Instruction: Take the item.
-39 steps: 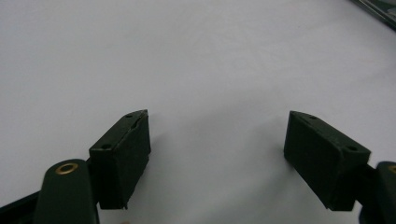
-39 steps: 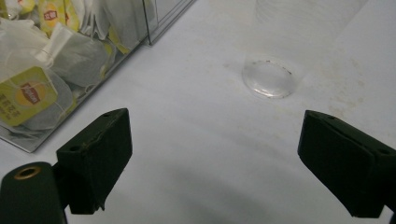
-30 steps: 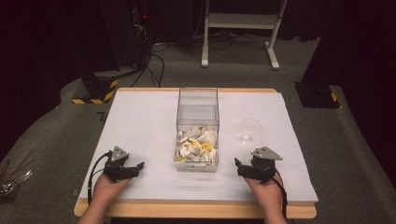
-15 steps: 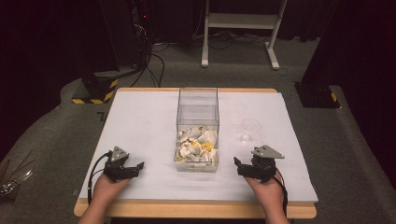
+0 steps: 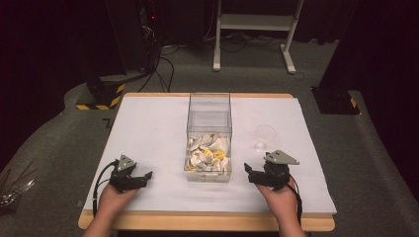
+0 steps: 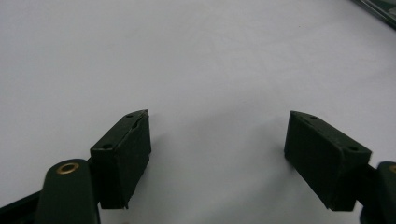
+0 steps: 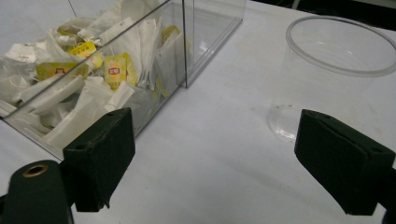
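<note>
Both jaws wide, empty: left hand-held gripper (image 5: pixel 143 176) and right hand-held gripper (image 5: pixel 250 173) flank the clear box (image 5: pixel 209 133). Tea bags (image 7: pixel 93 65) inside overlap; labels unreadable. Clear cup (image 7: pixel 334 74) faint right of box.

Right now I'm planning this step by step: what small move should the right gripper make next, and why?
Probably ease the right gripper forward toward the clear cup: its jaws stand open and empty, and the cup stands upright just ahead, beside the clear box of tea bags.
</note>
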`<state>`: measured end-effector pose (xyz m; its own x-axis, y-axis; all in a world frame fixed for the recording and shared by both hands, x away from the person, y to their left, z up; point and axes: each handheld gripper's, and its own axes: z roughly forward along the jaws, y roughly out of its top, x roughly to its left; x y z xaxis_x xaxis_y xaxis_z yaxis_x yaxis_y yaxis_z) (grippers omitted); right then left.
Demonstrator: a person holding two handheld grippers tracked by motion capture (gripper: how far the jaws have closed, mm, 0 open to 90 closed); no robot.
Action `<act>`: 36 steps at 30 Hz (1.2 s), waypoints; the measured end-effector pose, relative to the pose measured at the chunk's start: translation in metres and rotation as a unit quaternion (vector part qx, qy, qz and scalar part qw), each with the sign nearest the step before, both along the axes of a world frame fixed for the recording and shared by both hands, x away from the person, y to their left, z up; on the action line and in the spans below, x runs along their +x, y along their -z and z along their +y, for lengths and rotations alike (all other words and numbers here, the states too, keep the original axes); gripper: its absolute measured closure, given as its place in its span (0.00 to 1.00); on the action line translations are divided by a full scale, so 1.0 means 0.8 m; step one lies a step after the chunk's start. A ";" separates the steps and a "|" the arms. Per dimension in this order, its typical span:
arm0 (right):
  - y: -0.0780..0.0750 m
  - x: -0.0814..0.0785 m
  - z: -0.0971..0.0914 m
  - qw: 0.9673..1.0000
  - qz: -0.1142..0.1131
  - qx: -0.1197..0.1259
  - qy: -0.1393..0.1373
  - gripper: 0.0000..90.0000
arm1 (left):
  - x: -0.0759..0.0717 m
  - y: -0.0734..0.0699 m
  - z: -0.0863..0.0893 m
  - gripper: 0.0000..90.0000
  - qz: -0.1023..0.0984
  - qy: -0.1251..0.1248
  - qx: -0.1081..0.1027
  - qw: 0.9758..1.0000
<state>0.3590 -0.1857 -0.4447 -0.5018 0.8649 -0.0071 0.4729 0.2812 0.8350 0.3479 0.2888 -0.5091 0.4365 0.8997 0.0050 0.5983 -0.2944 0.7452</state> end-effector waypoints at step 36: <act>-0.051 0.021 0.089 0.994 0.001 0.027 -0.110 0.20 | 0.000 0.000 0.000 0.25 0.001 -0.001 -0.001 1.000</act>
